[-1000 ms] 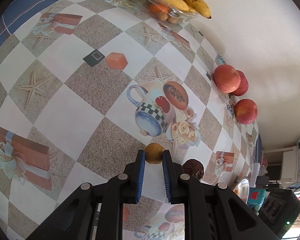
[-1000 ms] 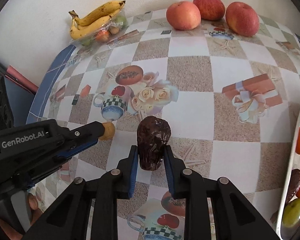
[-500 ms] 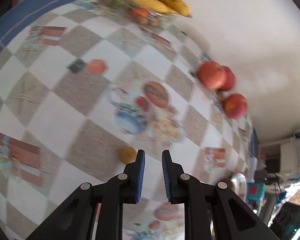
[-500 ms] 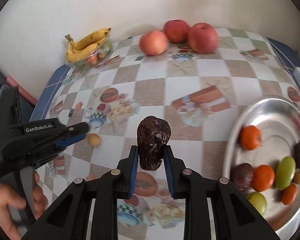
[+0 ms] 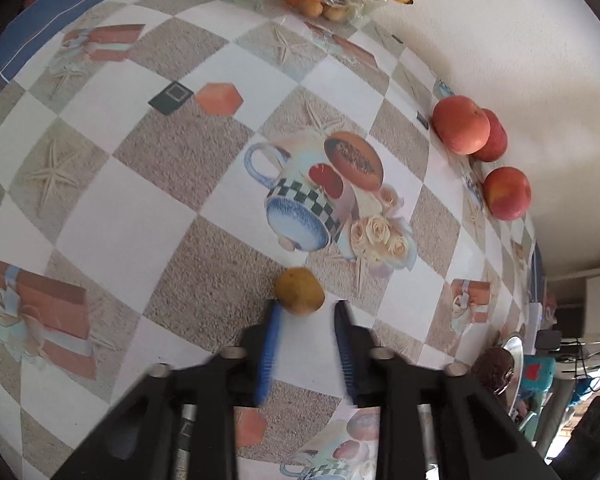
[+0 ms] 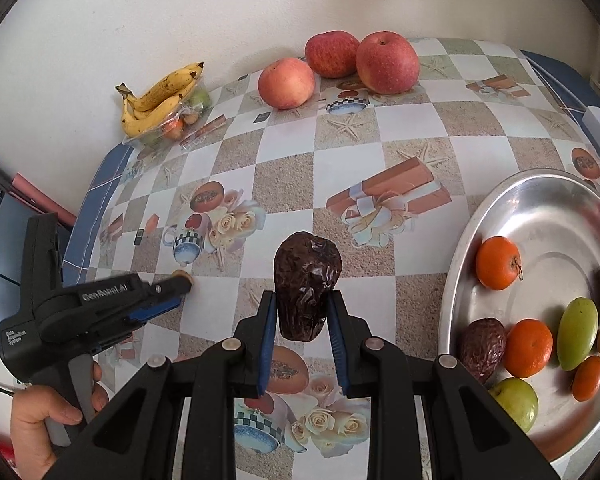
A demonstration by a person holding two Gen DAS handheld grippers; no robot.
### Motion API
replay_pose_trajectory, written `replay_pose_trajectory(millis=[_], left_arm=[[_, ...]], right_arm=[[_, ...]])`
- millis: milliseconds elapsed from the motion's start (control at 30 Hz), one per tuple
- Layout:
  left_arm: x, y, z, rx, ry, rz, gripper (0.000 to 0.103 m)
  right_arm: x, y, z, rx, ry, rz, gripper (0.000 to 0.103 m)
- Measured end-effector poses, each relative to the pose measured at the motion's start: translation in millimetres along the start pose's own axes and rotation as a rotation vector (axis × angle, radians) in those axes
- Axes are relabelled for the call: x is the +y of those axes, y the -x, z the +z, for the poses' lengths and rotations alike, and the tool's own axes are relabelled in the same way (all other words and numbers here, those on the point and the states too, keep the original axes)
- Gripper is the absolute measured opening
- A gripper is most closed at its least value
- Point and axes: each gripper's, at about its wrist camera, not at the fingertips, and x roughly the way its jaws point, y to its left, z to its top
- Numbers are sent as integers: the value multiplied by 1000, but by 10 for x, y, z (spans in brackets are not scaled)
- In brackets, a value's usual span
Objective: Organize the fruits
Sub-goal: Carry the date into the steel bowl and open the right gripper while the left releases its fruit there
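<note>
Three apples [image 6: 334, 68] sit along the table's [image 6: 412, 148] back edge by the wall, bananas [image 6: 156, 98] at its back left corner. A tray [image 6: 540, 216] of small fruits occupies the right edge; one small fruit [image 5: 299, 291] lies near the left edge.

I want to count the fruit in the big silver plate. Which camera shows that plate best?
The right wrist view: the silver plate fills its right side, with the fruit inside in plain sight, though the frame edge cuts the plate off. The left wrist view shows only a thin sliver of its rim at the far right, with no fruit visible inside.
</note>
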Motion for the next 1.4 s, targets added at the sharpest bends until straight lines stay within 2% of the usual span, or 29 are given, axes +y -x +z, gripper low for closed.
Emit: replay_pose_trajectory(millis=[33,100,200,367,433,500,533,567,733,767,800,900,1000,1067,1200,1367,1400], left_arm=[[-1,2,-11,4,8,-11,6],[-17,28,-33,5,25,-53,6],[-31,38,-28,-4,23,-46,6],[97,34,19,17,89,-85,9],[113,63,26,16,95,-68,16],[109,126,63,-14,91,-66,28],[110,149,74,-25,87,-63,38],[96,155,97,-39,79,-58,43],[63,34,145,-40,59,-50,41],[65,15,145,-41,56,-49,36],[56,-1,140,-41,43,-33,26],[1,24,119,-47,32,-20,25],[-127,74,61,-30,9,-78,25],[-308,104,-22,-10,-29,-123,25],[-912,110,-351,42,-208,-192,25],[-1664,8,-936,138,-449,-305,28],[-1771,-27,-1043,153,-488,-304,30]], right_arm=[[-11,9,0,-2,-5,1,26],[-52,49,6,-12,-24,6,26],[-110,101,0,-21,-46,10,26],[-156,75,6,-8,-71,17,26],[-149,66,8,-6,-67,17,26],[-149,67,10,-6,-70,21,26],[-151,66,9,-5,-72,23,26],[-150,63,9,-4,-72,24,26],[-156,33,14,4,-75,23,26],[-157,31,16,4,-74,22,26],[-160,30,17,4,-73,21,26],[-203,53,16,-3,-90,17,26],[-312,128,29,-21,-133,21,26],[-457,240,49,-47,-178,-7,26],[-879,522,61,-108,-279,-141,27],[-1330,693,-18,-148,-403,-176,27],[-1376,700,-34,-145,-410,-180,28]])
